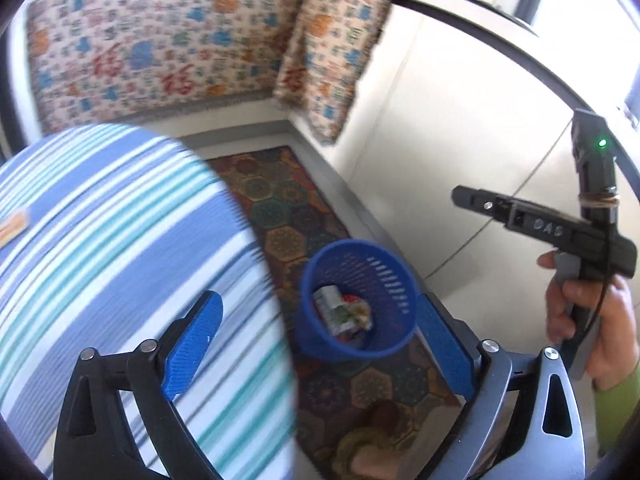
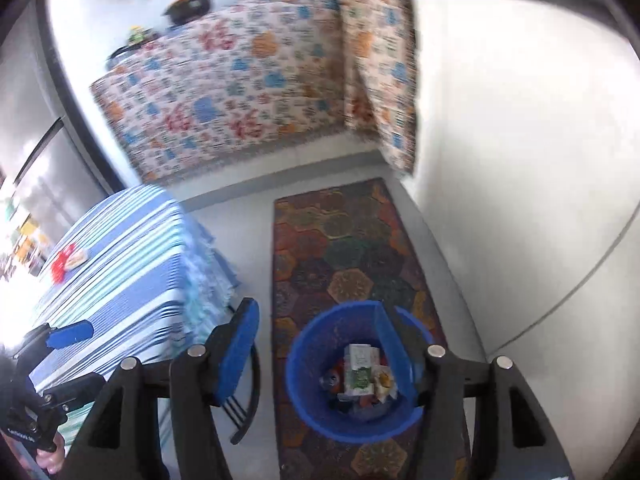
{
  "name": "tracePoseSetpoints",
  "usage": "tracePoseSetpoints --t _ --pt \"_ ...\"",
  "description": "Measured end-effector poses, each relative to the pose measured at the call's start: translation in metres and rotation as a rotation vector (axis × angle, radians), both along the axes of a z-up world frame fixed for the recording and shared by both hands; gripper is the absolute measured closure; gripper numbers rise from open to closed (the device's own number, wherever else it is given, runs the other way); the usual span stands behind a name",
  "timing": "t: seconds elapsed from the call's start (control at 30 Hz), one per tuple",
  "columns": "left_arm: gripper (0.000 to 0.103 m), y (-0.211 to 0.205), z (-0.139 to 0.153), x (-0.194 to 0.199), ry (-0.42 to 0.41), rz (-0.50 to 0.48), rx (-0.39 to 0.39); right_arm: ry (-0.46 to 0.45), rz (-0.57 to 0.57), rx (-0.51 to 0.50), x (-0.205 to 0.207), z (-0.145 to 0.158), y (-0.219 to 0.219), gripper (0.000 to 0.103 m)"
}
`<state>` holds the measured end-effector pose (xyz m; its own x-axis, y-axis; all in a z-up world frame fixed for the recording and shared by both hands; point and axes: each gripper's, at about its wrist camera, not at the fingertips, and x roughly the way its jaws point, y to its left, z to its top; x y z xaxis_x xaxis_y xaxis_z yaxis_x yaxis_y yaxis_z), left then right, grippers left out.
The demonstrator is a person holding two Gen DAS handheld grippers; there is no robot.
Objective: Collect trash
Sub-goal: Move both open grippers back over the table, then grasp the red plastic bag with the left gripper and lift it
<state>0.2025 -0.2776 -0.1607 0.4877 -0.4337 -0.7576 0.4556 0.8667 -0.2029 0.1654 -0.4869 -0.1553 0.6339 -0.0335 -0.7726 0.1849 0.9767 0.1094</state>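
Right gripper (image 2: 324, 360) spread wide, nothing between the blue pads; the blue bin (image 2: 352, 376) sits directly below and ahead of it on the patterned rug (image 2: 344, 248), right finger pad overlapping the bin mouth in the right wrist view. Bin already holds trash (image 2: 362, 372): a white-green carton and crumpled wrappers, the rest too blurred to tell. Left gripper (image 1: 316, 344) also spread and empty, hovering with the bin (image 1: 356, 300) ahead between its pads and the striped tablecloth (image 1: 120, 240) close on its left. More trash looks left on the table: a red wrapper with a pale piece (image 2: 70, 262) far left of the right gripper, near the table's far edge, and an orange bit (image 1: 14, 228) at the left gripper's far left. Judgement: a drop looks done, so the step in hand is swinging back to the table for the remaining pieces. To do it well, lift clear of the bin rim first, keep the pads spread on approach, come down over the wrapper from above, pinch only the wrapper and not the cloth under it. Both views are motion-blurred, so slow down before closing. A thin wrapper could slip.
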Motion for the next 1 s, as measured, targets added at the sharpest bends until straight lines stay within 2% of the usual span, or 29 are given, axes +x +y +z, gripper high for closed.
tracePoseSetpoints --t 0.2,0.33,0.47,0.67,0.8,0.87,0.9,0.97,1.0 --pt "0.006 0.116 -0.03 -0.005 0.037 0.186 0.145 0.049 0.231 -0.007 0.016 -0.031 0.13 0.038" --pt "0.006 0.188 -0.03 0.006 0.019 0.337 0.138 0.08 0.351 -0.004 0.025 -0.054 0.205 0.038" --pt "0.006 0.247 -0.026 0.038 -0.002 0.475 0.097 0.078 0.425 -0.017 0.026 -0.069 0.259 0.038" --pt "0.006 0.303 -0.021 0.108 -0.032 0.576 0.058 0.092 0.473 -0.054 0.03 -0.081 0.298 0.038" --pt "0.006 0.319 -0.028 0.148 -0.019 0.595 0.052 0.093 0.468 -0.076 0.039 -0.082 0.297 0.038" --pt "0.006 0.324 -0.034 0.159 0.0 0.601 0.019 0.092 0.469 -0.086 0.045 -0.081 0.298 0.038" --pt "0.009 0.326 -0.036 0.161 0.007 0.6 0.003 0.089 0.473 -0.089 0.049 -0.08 0.298 0.038" --pt "0.028 0.332 -0.038 0.163 0.016 0.585 -0.006 0.076 0.493 -0.099 0.061 -0.077 0.299 0.038" --pt "0.048 0.333 -0.041 0.164 0.027 0.573 0.001 0.066 0.504 -0.107 0.068 -0.075 0.301 0.038"
